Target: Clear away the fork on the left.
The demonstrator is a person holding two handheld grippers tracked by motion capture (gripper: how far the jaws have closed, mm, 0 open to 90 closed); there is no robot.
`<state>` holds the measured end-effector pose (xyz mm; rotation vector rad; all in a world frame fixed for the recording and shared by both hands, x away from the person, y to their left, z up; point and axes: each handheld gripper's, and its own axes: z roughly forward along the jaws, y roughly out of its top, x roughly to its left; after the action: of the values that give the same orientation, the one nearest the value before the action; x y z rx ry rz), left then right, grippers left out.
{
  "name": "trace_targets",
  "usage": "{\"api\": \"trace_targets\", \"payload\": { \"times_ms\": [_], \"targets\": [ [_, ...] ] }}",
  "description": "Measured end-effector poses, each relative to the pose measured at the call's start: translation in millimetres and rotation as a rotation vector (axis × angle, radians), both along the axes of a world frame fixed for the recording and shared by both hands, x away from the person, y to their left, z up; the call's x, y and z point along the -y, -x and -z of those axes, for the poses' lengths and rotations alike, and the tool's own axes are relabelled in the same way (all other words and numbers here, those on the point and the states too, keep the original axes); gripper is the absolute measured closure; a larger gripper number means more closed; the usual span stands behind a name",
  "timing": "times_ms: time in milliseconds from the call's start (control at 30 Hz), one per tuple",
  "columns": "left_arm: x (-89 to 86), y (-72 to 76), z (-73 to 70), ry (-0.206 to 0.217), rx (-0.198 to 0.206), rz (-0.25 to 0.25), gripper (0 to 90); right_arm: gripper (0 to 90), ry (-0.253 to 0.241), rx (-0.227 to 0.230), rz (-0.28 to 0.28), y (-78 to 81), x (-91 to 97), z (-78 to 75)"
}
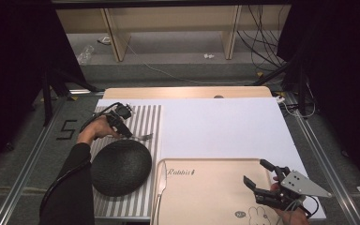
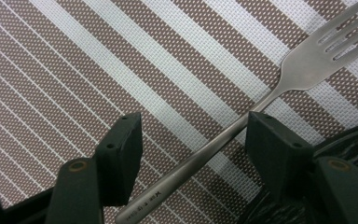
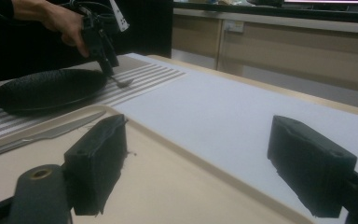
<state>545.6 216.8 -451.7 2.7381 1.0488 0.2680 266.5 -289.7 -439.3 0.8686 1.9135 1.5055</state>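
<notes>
Fork (image 2: 242, 126), stainless steel, lying flat on my striped placemat (image 2: 98, 60), just beyond the far edge of the black plate (image 1: 121, 167); in the left gripper view its tines point to the upper right and its stamped handle runs down to the lower left. My left gripper (image 1: 130, 132) points down over the fork, and the handle passes slantwise through the gap between the two black jaws. One jaw sits against the handle where the neck begins; the other stands clear of it, with bare mat showing between. The jaws are partly open and do not clamp the fork, which rests on the mat. My left hand (image 1: 95, 131) holds this gripper above the mat's far half, with the cable looping behind it.

My right gripper (image 1: 261, 174) hovers low over the near right part of the beige tray (image 1: 206, 187), jaws spread wide with nothing between them; the right gripper view shows tray surface and white table cover (image 3: 223, 107) through the gap. A knife (image 1: 161, 185) lies along the tray's left rim, just beside the placemat. The tray bears the printed word "Rabbit" and a small rabbit drawing near its front edge.
</notes>
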Motion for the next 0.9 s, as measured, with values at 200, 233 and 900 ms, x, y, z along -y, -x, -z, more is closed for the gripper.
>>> {"api": "trace_targets", "payload": {
  "times_ms": [200, 233, 900],
  "targets": [
    [0.0, -1.7, 4.7, -0.009, -0.022, 0.014, 39.3, 20.5, 0.0, -0.001, 0.0, 0.0, 0.3, 0.0],
    [-0.3, -2.0, 4.7, -0.003, -0.025, 0.016, 39.3, 20.5, 0.0, -0.002, 0.0, 0.0, 0.4, 0.0],
    [6.2, -5.6, 7.5, -0.064, -0.085, 0.07, 43.8, 20.5, 0.002, -0.001, -0.002, -0.1, -0.1, 0.0]
  ]
}}
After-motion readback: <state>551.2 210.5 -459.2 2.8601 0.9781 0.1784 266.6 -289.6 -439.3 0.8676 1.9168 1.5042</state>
